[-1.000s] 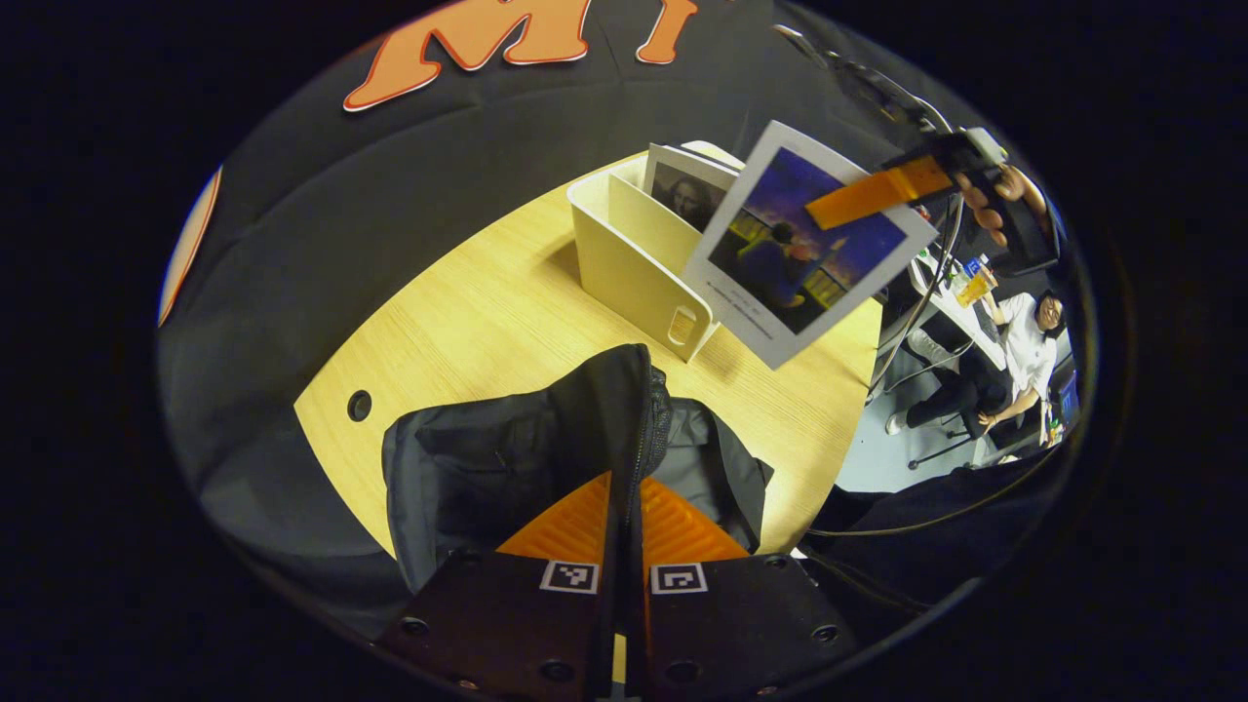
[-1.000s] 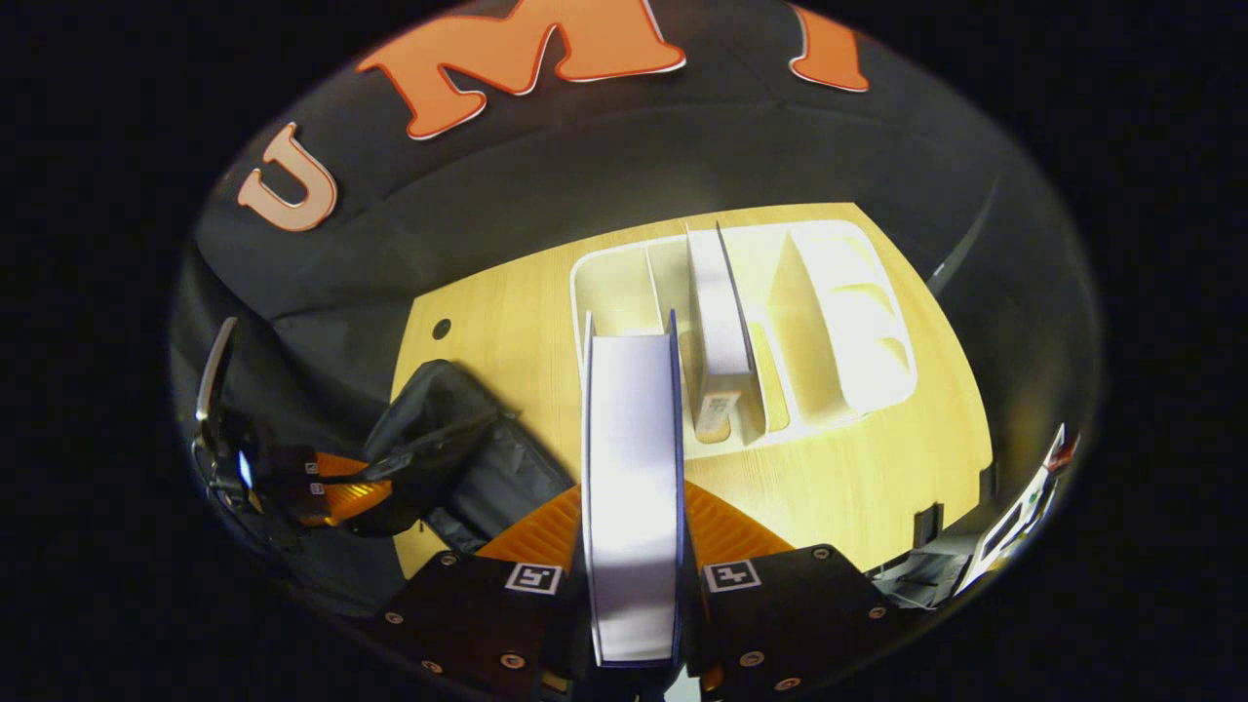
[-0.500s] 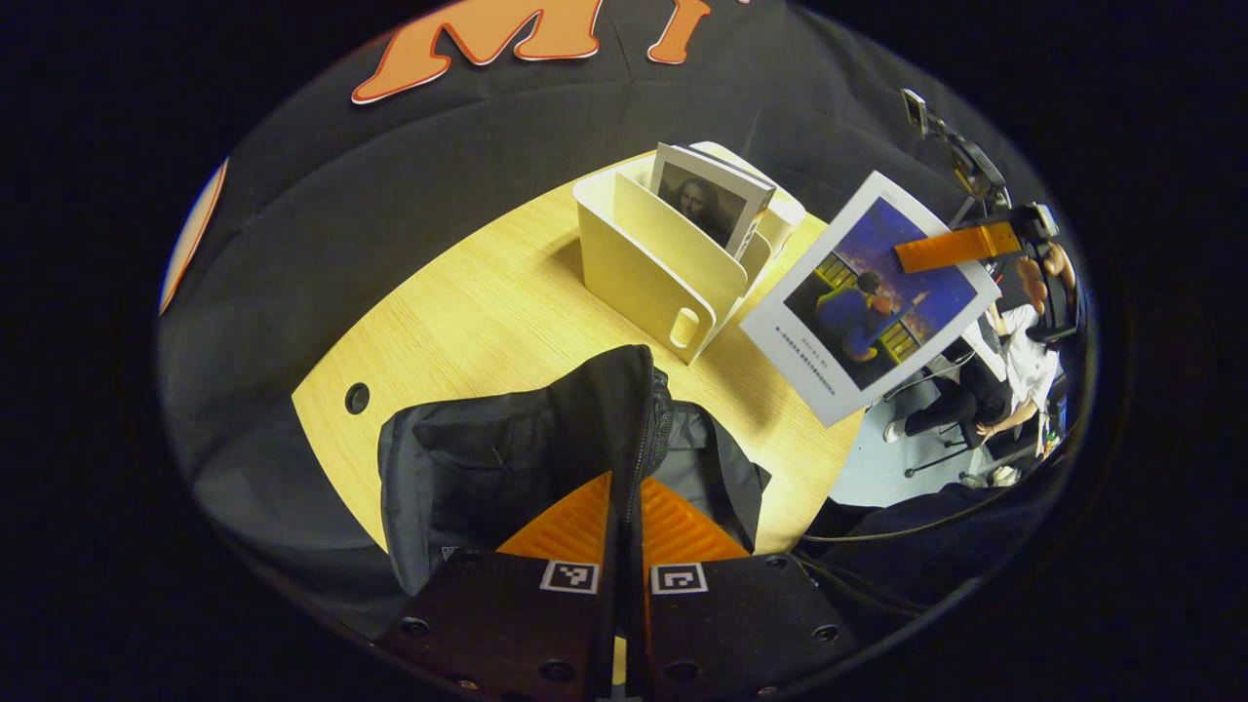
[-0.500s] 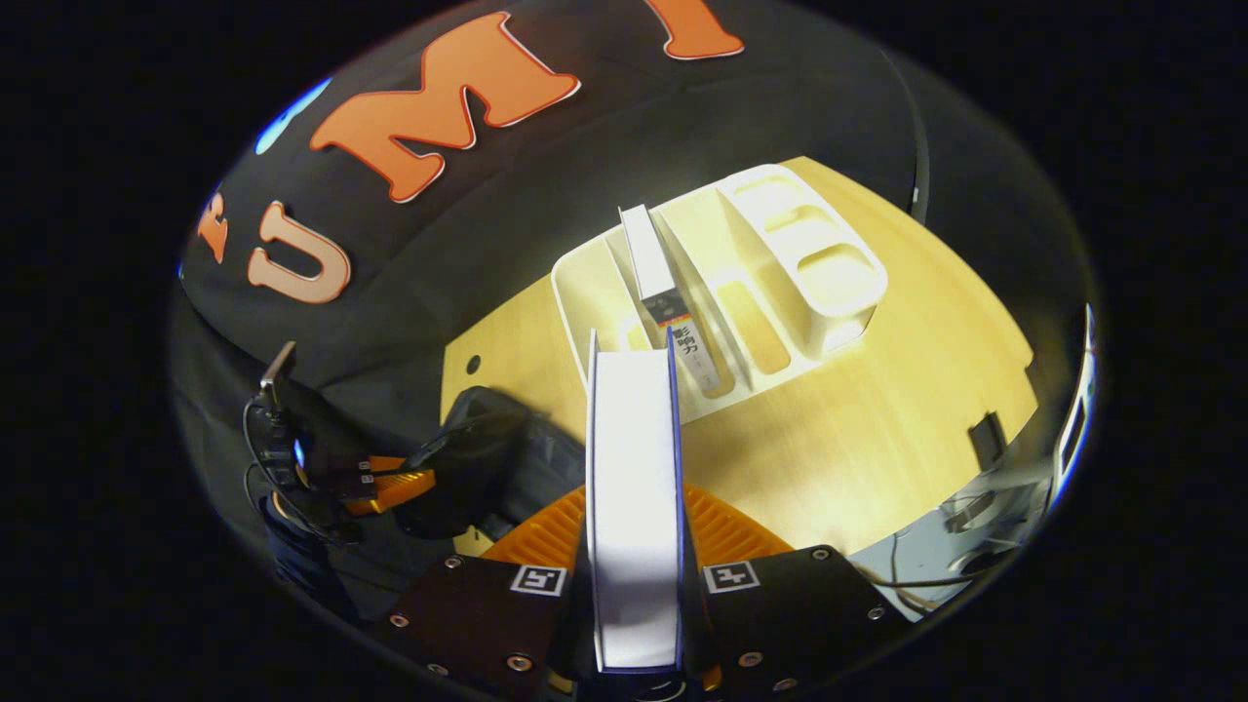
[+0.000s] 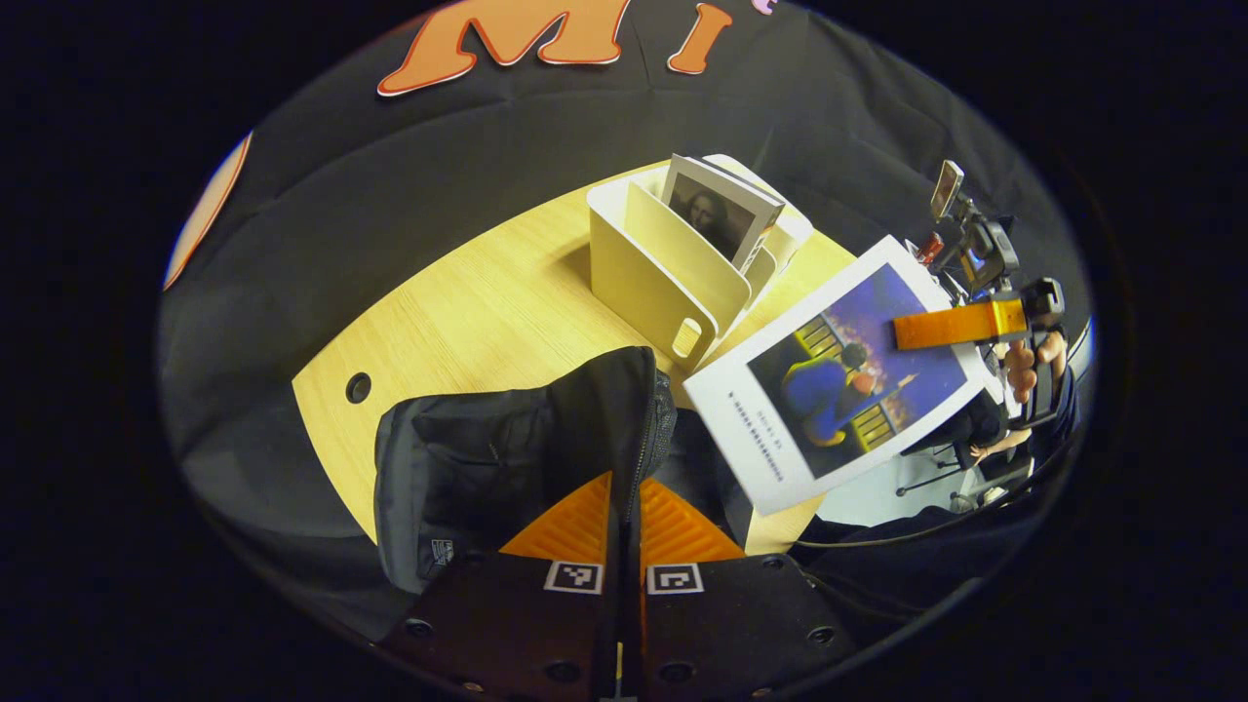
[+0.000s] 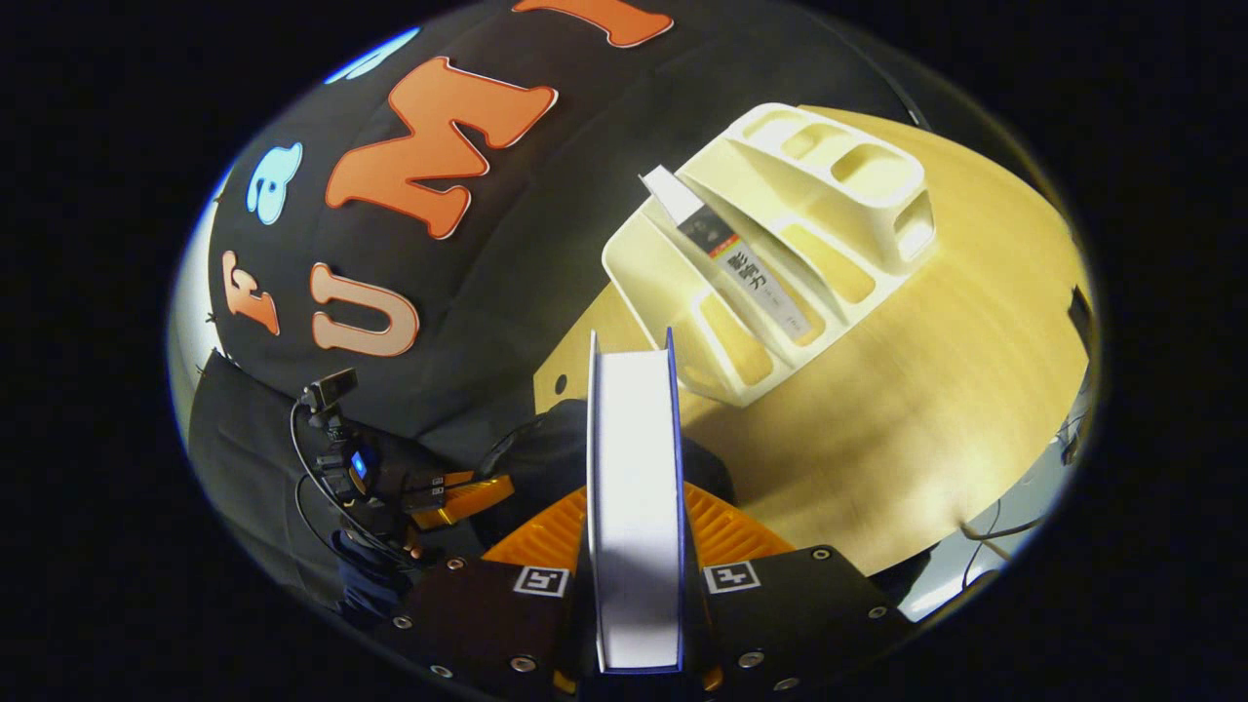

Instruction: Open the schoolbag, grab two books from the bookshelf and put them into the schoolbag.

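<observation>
A thin blue-covered paperback book [image 5: 838, 375], clamped by the right gripper [image 6: 634, 575], was carried above the black fabric schoolbag [image 5: 507, 448], whose rim was pinched up by the left gripper [image 5: 624, 546]; a snag on the narrow mouth was judged likely.

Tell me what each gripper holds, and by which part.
Right gripper clamps a book near one corner; left gripper pinches the schoolbag at its zipper edge.

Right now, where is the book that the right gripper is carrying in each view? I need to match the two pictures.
Left gripper view: the carried book hangs right of centre, cover facing the camera, above the schoolbag's right edge, clamped by the right gripper.
Right gripper view: the same book stands edge-on at bottom centre, between that gripper's own fingers.
Shared landmark: the cream bookshelf, with one book left in it.
</observation>
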A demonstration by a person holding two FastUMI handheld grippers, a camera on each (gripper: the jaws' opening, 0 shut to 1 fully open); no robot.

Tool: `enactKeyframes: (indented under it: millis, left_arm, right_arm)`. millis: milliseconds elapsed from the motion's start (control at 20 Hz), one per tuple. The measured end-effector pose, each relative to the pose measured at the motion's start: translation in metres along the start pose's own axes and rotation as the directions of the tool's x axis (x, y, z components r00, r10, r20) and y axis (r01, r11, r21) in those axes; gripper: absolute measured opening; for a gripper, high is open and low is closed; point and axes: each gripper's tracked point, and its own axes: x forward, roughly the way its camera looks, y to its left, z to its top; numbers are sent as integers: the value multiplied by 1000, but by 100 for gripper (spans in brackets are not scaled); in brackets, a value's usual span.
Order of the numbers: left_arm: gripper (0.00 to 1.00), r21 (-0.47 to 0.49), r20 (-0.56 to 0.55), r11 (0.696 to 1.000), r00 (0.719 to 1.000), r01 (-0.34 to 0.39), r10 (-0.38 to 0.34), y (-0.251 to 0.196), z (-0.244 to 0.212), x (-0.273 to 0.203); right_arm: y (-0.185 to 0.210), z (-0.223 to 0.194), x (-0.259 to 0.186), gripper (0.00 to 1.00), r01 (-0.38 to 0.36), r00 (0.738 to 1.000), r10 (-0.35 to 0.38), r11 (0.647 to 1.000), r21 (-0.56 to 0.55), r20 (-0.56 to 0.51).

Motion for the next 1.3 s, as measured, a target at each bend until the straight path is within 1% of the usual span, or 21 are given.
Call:
enactKeyframes:
  millis: [250,500,650,800,1000,1150,1250,1300]
  left_arm:
    - [3,18,2,1000,1000,-17,17,-4,5,-6]
    - [2,3,20,1000,1000,-20,20,-7,4,-8]
    - [2,-15,34,1000,999,-12,13,-10,6,-8]
    - [2,-29,60,1000,998,1,1,-14,9,-7]
    - [2,-39,79,999,997,17,-14,-18,11,-6]
    - [2,-44,86,999,996,32,-28,-23,12,-6]
    - [2,-44,89,998,995,37,-33,-23,14,-5]
    - [2,-44,89,998,995,42,-38,-25,12,-4]
  right_arm:
    - [4,-35,57,36,-57,998,60,995,85,-27]
    - [13,-48,108,36,-125,992,125,978,168,12]
    - [22,-53,132,35,-158,987,156,969,192,30]
    - [28,-60,153,35,-174,985,167,965,195,52]
    - [29,-61,171,35,-202,976,178,952,229,121]
    - [32,-71,185,35,-202,975,176,956,214,134]
    - [32,-81,195,35,-197,977,176,961,196,120]
    - [30,-85,200,36,-184,980,164,963,197,113]
